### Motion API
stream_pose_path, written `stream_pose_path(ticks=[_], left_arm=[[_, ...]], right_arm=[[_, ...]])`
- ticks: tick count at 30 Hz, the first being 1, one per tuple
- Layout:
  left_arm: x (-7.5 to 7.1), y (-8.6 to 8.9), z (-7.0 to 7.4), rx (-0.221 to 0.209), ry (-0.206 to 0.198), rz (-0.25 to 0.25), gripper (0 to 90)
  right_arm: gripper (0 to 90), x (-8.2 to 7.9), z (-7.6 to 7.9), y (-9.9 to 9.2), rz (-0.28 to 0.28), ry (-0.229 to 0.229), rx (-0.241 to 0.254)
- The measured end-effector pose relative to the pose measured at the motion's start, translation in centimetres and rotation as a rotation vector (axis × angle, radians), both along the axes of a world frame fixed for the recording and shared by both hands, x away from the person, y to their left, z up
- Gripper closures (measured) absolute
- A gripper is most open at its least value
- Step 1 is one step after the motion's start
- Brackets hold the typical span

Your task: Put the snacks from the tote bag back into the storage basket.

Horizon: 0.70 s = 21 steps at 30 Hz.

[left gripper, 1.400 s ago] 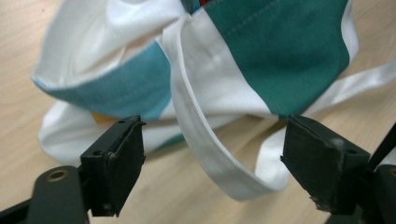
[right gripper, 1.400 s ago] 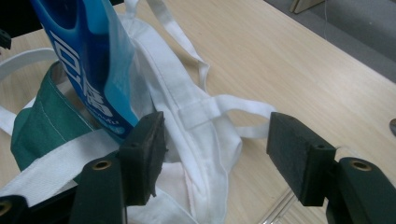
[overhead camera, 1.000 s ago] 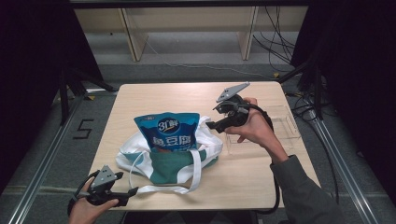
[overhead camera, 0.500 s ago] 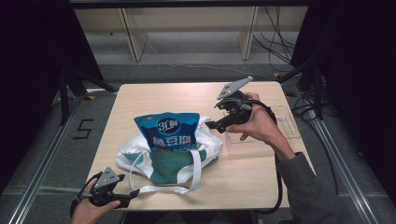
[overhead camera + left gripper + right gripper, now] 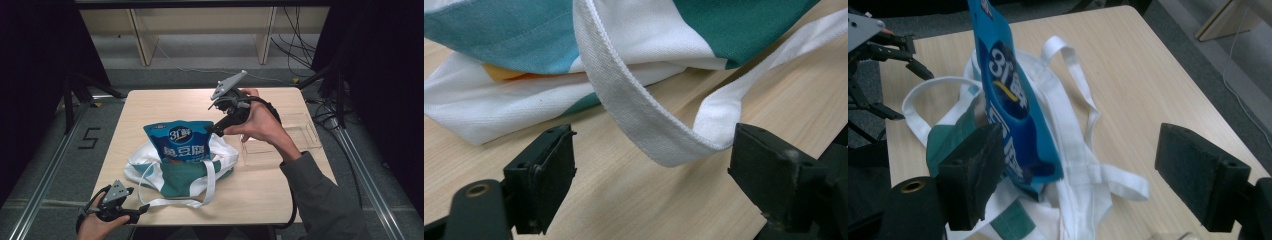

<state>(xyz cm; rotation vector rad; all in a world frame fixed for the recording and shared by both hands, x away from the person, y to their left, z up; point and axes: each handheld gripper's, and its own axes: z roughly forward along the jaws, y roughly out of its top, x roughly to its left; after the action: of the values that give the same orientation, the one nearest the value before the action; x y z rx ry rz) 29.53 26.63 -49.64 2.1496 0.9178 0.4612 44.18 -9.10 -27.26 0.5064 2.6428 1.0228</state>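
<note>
Nearest the tabletop's (image 5: 150, 102) front edge, left tool (image 5: 134, 216) resting low with jaws spread, gripping nothing; white handle loop (image 5: 659, 135) of the tote bag (image 5: 187, 177) lying between the pads without being pressed. Probably placed there to catch that strap and hold the bag's mouth steady.

Further in, green-and-white tote bag slumped flat at mid-tabletop, blue snack pouch (image 5: 181, 142) standing upright with its lower end tucked into the bag's opening, leaning on nothing else visible. Beside it toward the right, a clear plastic tray (image 5: 280, 137) sitting apart from the bag.

Beyond, right tool (image 5: 212, 131) lifted above the pouch's far edge, jaws having just been opening and now released wide, nothing between them; likely a let-go once the pouch was seated.

From the left gripper view: something orange (image 5: 504, 74) under the bag's fabric, unseen from the high view. From the right gripper view: pouch's thin side profile and the second strap (image 5: 1073, 82) trailing across the wood.
</note>
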Motion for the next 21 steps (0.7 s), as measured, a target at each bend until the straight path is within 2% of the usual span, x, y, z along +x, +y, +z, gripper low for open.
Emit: stream_pose_path(ticks=[1,2,4,6,7,8,9,12,13,14,15,16,17,18,19,21], left_arm=[[0.0,0.0,0.0,0.000,-0.004,-0.001,17.7],[-0.3,-0.3,-0.2,-0.044,0.016,0.023,17.7],[-0.4,-0.3,-0.1,-0.033,0.032,0.031,17.8],[-0.3,-0.3,-0.2,-0.042,0.012,0.022,18.0],[0.0,0.0,-0.1,0.003,-0.002,0.000,18.0],[-0.1,-0.1,-0.1,-0.020,0.010,0.015,18.0],[-0.2,-0.1,-0.1,-0.025,0.014,0.017,18.1],[-0.2,0.0,-0.1,-0.010,0.011,0.015,18.0],[-0.2,0.0,-0.1,-0.006,0.008,0.012,18.1],[-0.2,-0.1,-0.1,-0.017,0.016,0.018,18.1],[-0.3,-0.1,-0.1,-0.018,0.017,0.018,18.3],[-0.3,-0.3,-0.3,-0.041,0.011,0.025,18.4],[-0.3,-0.2,-0.2,-0.028,0.011,0.018,18.4],[0.0,0.1,0.0,0.012,-0.007,-0.003,18.4],[-0.2,0.1,0.0,0.009,0.009,0.000,18.4],[-0.3,0.1,0.0,0.000,0.013,0.009,18.5]], right_arm=[[21.2,0.0,0.2,0.3,-0.002,0.000,-0.002],[21.3,0.1,0.5,0.7,0.012,-0.010,-0.006],[21.9,0.2,0.7,1.3,0.024,-0.011,-0.006],[22.8,0.4,0.9,2.0,0.037,-0.008,-0.018],[23.2,0.5,0.9,2.4,0.042,-0.008,-0.029],[23.4,0.5,0.8,2.8,0.047,0.003,-0.037],[23.4,0.6,0.8,3.0,0.051,0.003,-0.044],[24.5,0.8,0.6,3.8,0.075,0.014,-0.051],[25.5,0.7,0.5,4.1,0.059,0.031,-0.048],[26.8,0.9,0.4,4.5,0.089,0.012,-0.060],[28.4,1.0,0.4,4.8,0.098,0.018,-0.067],[29.9,1.0,0.3,5.0,0.107,0.023,-0.072],[31.7,1.2,0.2,5.4,0.118,0.025,-0.080],[32.1,1.2,0.0,5.7,0.115,0.028,-0.082],[33.2,1.2,-0.1,6.0,0.124,0.034,-0.093],[36.1,1.3,-0.4,6.7,0.145,0.037,-0.110]])
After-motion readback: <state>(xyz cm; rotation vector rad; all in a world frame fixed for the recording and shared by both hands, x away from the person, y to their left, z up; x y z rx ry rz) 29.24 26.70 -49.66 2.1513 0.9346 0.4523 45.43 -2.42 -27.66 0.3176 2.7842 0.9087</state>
